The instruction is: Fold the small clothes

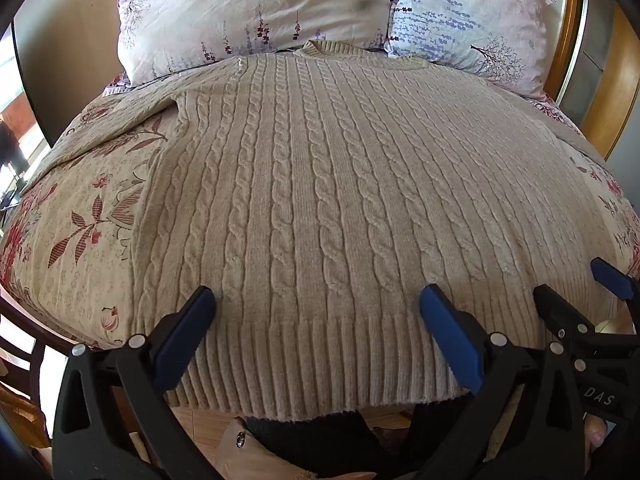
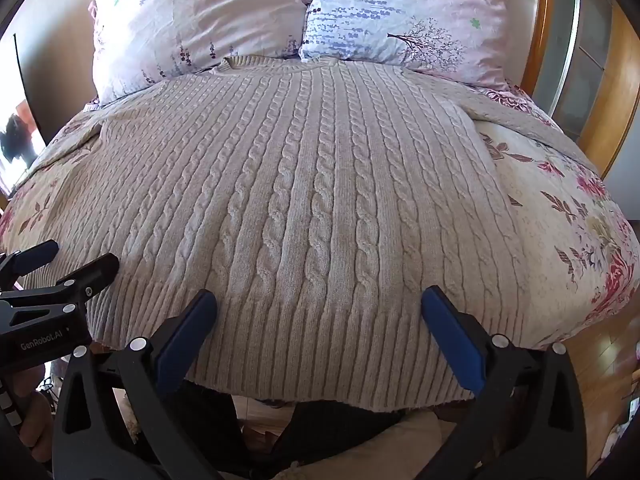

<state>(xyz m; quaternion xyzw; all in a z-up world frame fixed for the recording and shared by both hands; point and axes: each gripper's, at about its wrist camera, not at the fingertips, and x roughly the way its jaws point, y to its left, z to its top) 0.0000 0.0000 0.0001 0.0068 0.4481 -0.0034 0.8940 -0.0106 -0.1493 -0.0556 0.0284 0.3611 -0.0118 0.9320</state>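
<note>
Two wide-open claws are hanging side by side over the near hem of a cream cable-knit sweater [image 1: 320, 200], which is lying flat, front or back up, on a floral bedspread [image 1: 80, 216] with its ribbed hem draping slightly past the bed's near edge. The left gripper [image 1: 316, 300] is pointing down at the hem's left-of-centre stretch, jaws released, nothing between them; the right gripper [image 2: 320, 300] is doing the same just beside it, also released and empty.

To fold well, each claw is probably best moved outward to a hem corner or a sleeve, so the knit is being lifted evenly rather than bunched at the middle; pinching both layers of the thick ribbing should keep the fabric from slipping.

Farther back, the neckline is touching two patterned pillows [image 1: 256, 12] at the headboard. The sleeves are running off toward the frame edges, and their cuffs are cut off. Below the hem, dark and pale shapes are showing, too distorted to make out.
</note>
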